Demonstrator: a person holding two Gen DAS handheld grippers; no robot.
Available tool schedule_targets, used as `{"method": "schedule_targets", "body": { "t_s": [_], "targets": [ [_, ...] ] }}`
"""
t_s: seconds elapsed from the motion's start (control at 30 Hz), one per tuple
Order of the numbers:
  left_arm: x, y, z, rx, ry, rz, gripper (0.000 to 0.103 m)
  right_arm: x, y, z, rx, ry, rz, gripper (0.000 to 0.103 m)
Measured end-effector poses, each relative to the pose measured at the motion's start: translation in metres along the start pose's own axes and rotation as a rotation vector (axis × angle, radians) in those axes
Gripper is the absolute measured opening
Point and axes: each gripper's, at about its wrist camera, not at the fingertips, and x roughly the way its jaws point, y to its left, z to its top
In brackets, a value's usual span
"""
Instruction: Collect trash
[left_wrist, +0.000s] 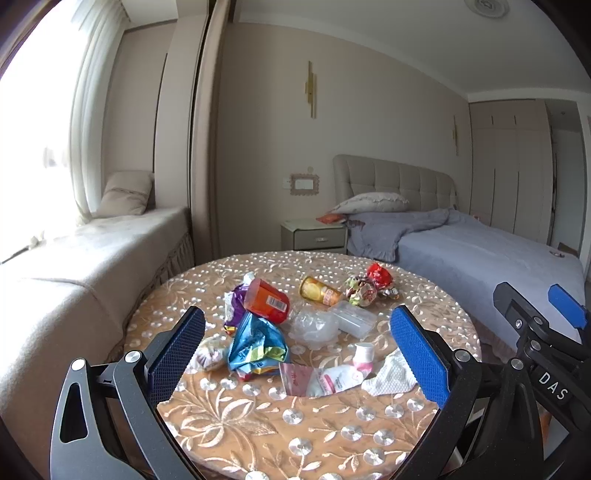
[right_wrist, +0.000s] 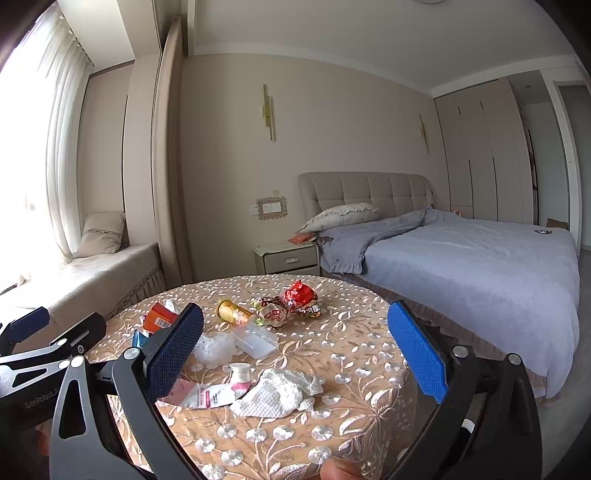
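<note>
Both wide open, gripping nothing: left claw (left_wrist: 297, 354), right claw (right_wrist: 295, 350), hovering over table (right_wrist: 354, 413). Trash scattered around blue bag (left_wrist: 256, 345): tissue (right_wrist: 280, 393) right, can (left_wrist: 319, 291) behind.

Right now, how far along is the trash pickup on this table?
Nothing looks collected yet. Both the left gripper and right gripper are open and empty. Left on the table: the blue bag, orange packet, crumpled tissue and more.

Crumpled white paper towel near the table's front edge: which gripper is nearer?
Right. The crumpled white paper towel lies just ahead of the right gripper; the left gripper faces the blue bag further left.
</note>
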Motion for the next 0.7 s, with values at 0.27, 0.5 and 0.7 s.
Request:
{"method": "schedule_targets", "body": {
  "t_s": [0.27,0.5,0.7],
  "targets": [
    [-0.0006,0.0006,-0.0002,0.012,-0.002,0.011,0.098,-0.0009,0.0007,-0.0002,0.001,-0.003,0.008,0.100],
    [0.0010,0.0040,-0.0021,0.008,0.000,0.018,0.098,-0.0017,0.0036,-0.0005,-0.002,0.000,0.011,0.100],
    [0.0012,0.0060,-0.0033,0.006,0.002,0.022,0.098,-0.0018,0.0037,0.0002,0.001,0.004,0.016,0.100]
  ]
}}
